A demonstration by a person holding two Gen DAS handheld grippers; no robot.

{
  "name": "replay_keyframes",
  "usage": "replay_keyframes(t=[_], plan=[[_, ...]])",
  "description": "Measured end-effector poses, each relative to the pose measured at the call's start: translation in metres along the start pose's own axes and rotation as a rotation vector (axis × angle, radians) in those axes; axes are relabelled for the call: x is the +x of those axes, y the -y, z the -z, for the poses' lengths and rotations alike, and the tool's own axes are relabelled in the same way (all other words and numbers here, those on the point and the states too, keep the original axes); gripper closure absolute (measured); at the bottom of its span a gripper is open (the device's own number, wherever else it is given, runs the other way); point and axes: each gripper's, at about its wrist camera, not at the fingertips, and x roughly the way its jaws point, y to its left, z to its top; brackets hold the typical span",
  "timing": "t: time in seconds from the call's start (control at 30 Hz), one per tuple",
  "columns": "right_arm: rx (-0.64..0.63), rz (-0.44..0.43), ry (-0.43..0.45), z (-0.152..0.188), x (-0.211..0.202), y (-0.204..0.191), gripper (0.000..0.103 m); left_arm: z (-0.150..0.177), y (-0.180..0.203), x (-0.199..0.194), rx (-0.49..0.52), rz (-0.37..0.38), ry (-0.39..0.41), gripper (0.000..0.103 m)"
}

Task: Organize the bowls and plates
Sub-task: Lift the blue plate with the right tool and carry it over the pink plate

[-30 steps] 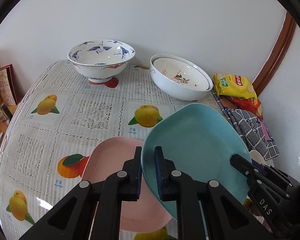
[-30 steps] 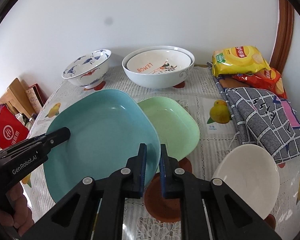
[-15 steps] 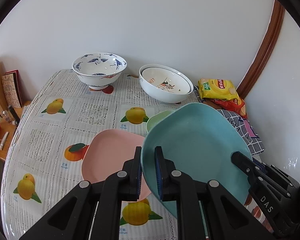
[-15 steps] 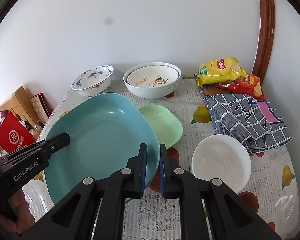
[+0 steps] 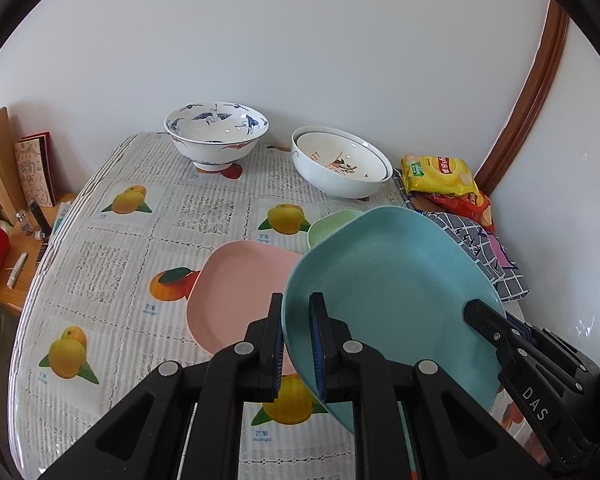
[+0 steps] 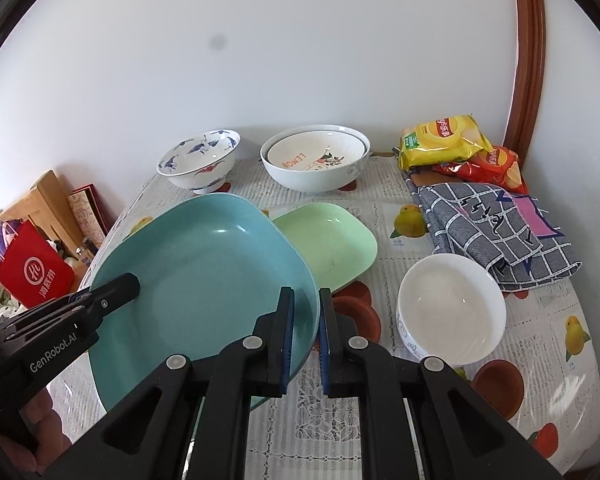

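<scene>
A large teal plate (image 5: 388,296) is held in the air above the counter (image 5: 112,248), carried between two hand-held grippers. The left hand-held gripper (image 5: 296,344) is clamped on the plate's left rim, one finger under the rim and one inside the dish. The right hand-held gripper (image 6: 305,336) is clamped the same way on the opposite rim. Both point forward and steeply down, roughly side by side, so neither hand is clearly nearer to what lies ahead.

The plate is tilted and spans the gap between the two grippers. Beneath it and to its left lies a pink plate (image 5: 236,292); just beyond its far edge lies a pale green plate (image 6: 332,244). Both rest flat on the fruit-patterned cloth. A stacking move would probably mean lowering the teal plate forward and down onto one of these.

At the back stand a blue-patterned bowl (image 5: 216,132) and two nested white bowls (image 5: 340,164). A plain white bowl (image 6: 452,308) sits to the right, near a checked cloth (image 6: 496,232).
</scene>
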Motion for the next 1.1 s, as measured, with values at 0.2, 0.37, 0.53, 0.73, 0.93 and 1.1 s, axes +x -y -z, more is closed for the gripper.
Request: replay_keyframes(t=[0.2, 0.37, 0.53, 0.73, 0.93, 1.1], plan=[[0.003, 0.002, -0.021, 0.008, 0.006, -0.005, 0.092, 0.005, -0.007, 0.005, -0.018, -0.007, -0.016, 0.091], [0.001, -0.001, -0.03, 0.009, 0.012, -0.008, 0.092, 0.009, -0.012, 0.01, -0.029, -0.008, -0.032, 0.091], [-0.015, -0.003, -0.045, 0.009, 0.021, -0.015, 0.092, 0.012, -0.021, 0.016, -0.052, -0.016, -0.047, 0.091], [-0.033, -0.011, -0.065, 0.012, 0.032, -0.022, 0.092, 0.017, -0.031, 0.022, -0.071, -0.031, -0.063, 0.091], [-0.042, -0.022, -0.093, 0.016, 0.046, -0.027, 0.092, 0.022, -0.04, 0.03, -0.086, -0.048, -0.086, 0.091], [-0.062, -0.033, -0.113, 0.016, 0.06, -0.033, 0.092, 0.025, -0.048, 0.038, -0.106, -0.07, -0.107, 0.091]])
